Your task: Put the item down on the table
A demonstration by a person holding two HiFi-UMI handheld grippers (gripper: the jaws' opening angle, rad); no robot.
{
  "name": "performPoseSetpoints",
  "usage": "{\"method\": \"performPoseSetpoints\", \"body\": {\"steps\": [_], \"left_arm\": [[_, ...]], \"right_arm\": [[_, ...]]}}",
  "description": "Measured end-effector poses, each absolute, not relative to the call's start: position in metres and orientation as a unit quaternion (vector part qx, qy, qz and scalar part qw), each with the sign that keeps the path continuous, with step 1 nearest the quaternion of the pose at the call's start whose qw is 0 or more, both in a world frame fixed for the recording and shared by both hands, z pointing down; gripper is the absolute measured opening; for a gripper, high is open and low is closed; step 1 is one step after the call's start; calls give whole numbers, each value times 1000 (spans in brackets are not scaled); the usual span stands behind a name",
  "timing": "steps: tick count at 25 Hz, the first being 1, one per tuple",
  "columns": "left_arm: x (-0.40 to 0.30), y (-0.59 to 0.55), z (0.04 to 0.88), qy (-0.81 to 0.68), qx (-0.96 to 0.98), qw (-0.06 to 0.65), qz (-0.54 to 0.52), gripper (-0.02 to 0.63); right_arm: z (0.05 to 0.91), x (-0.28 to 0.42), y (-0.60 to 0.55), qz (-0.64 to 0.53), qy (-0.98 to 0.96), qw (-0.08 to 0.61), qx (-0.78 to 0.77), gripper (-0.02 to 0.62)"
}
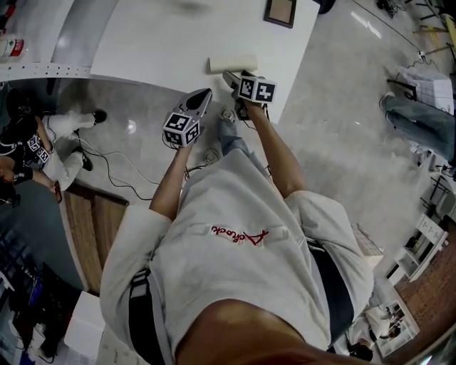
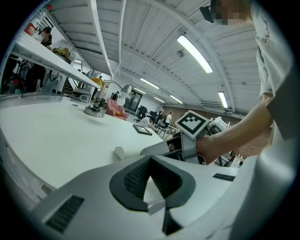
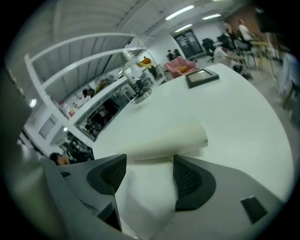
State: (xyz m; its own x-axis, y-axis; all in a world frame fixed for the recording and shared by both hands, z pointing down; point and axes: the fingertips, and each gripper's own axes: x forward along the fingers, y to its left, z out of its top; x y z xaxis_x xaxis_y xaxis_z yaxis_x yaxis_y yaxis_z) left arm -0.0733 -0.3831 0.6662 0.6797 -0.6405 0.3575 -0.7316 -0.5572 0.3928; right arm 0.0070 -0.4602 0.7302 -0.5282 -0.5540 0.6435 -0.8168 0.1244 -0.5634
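Note:
A cream-coloured roll [image 1: 231, 64] lies on the white table [image 1: 171, 36] close to its near edge. My right gripper [image 1: 231, 75] sits just behind it, over the table's corner. In the right gripper view the roll [image 3: 164, 136] lies crosswise just beyond the tips of the right gripper [image 3: 149, 161], whose jaws stand wide open with no pad on it. My left gripper [image 1: 206, 93] hovers off the table edge, to the left of the right one. Its jaws [image 2: 150, 158] meet at the tips, with nothing held. From there the roll's end [image 2: 119, 152] shows beside the right gripper's marker cube [image 2: 193, 123].
A dark picture frame [image 1: 279, 11] lies flat at the table's far side [image 3: 202, 77]. A round metal object [image 2: 95, 111] stands further back on the table. Cables run over the floor below the table edge, where a seated person [image 1: 43, 142] is at the left.

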Motion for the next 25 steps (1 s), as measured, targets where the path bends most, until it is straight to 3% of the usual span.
{"method": "performPoseSetpoints", "body": {"steps": [3,8,12,15,25], "left_arm": [[-71,-383,664,-390,879,261,87,15],[-73,-385,661,-390,879,260,86,15],[-76,-385,662,-390,878,263,85,15],[-77,-386,661,-391,878,262,85,15],[-75,-382,654,-384,886,246,88,15]], "right_arm": [[736,5,-454,404,-760,218,460,300],[741,11,-454,361,-755,262,481,264],[743,26,-454,356,-734,258,517,87],[743,30,-454,342,-734,263,526,-6],[722,21,-445,308,-764,210,527,-8]]}}
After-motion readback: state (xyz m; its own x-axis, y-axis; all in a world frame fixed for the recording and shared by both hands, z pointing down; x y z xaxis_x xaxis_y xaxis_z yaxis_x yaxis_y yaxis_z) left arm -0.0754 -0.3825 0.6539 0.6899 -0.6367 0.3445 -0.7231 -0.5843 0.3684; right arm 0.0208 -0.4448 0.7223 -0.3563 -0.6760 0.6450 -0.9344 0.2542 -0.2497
